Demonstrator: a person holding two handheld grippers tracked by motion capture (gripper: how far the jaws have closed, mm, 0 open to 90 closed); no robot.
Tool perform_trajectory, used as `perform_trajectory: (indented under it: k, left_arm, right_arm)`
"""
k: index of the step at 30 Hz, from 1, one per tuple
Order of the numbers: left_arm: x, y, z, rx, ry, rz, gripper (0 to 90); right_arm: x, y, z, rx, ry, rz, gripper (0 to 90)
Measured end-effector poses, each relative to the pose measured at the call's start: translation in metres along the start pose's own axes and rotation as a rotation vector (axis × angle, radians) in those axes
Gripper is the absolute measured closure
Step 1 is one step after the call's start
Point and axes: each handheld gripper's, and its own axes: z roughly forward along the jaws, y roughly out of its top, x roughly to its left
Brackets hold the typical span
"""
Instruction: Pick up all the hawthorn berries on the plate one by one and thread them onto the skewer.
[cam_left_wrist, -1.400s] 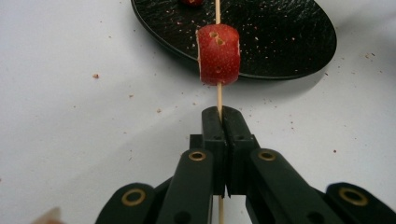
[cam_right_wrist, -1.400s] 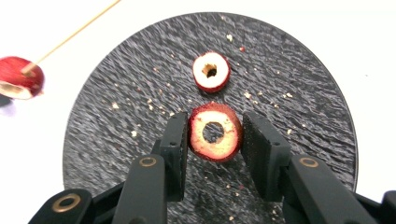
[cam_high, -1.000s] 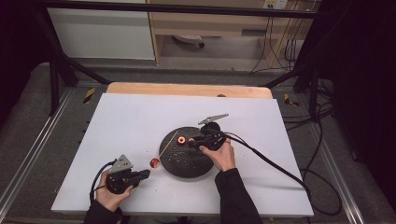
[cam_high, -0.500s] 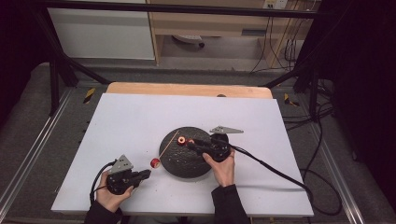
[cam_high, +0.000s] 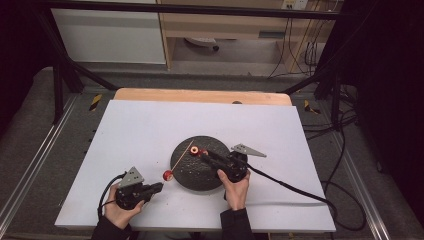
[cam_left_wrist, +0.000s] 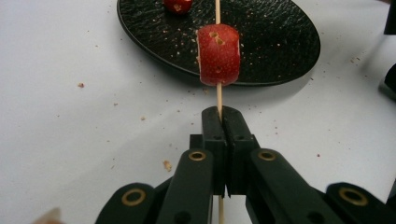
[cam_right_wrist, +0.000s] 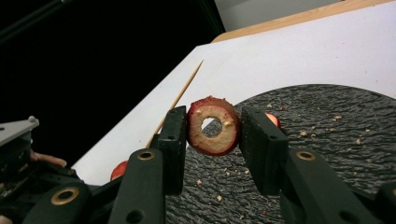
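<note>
My left gripper (cam_high: 160, 186) (cam_left_wrist: 222, 114) rests near the table's front left, shut on the lower end of a thin wooden skewer (cam_high: 181, 159) (cam_left_wrist: 217, 11). A red fruit slice (cam_high: 167, 175) (cam_left_wrist: 218, 54) is threaded on the skewer just beyond the jaws. The skewer slants up over a black round plate (cam_high: 210, 175) (cam_left_wrist: 280, 42). My right gripper (cam_high: 199, 152) (cam_right_wrist: 213, 126) reaches in from the right above the plate, shut on a red-skinned ring slice (cam_high: 194, 151) (cam_right_wrist: 213, 125) with a hole through its middle. The ring hangs close to the skewer's far tip (cam_right_wrist: 180, 98).
Another red piece (cam_left_wrist: 177, 4) (cam_right_wrist: 274, 119) lies on the plate, along with crumbs. The white table top (cam_high: 140, 130) ends in a wooden strip (cam_high: 200, 95) at the back. A cable (cam_high: 290, 185) trails from my right gripper across the table to the right.
My right hand has drawn back toward the near edge and sunk, swinging its jaws and the ring slice leftward to the skewer's tip. The left gripper and skewer have stayed still.
</note>
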Motion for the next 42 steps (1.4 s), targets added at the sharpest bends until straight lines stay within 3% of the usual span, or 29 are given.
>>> perform_trajectory:
  k: [17,21,32,42]
  left_arm:
    - [-0.005,0.001,-0.001,-0.021,-0.005,0.000,88.6]
    - [-0.006,0.000,-0.002,-0.026,-0.007,-0.003,88.6]
    - [-0.011,0.001,0.000,-0.027,-0.018,0.000,88.6]
    - [-0.019,0.003,0.006,-0.042,-0.028,0.005,88.6]
  right_arm:
    - [0.002,-0.009,0.007,-0.203,0.007,0.105,62.8]
    - [0.000,-0.009,0.009,-0.211,-0.007,0.107,62.8]
    - [-0.003,0.001,0.011,-0.296,0.008,0.133,62.9]
    - [-0.007,0.009,0.013,-0.334,0.019,0.161,62.9]
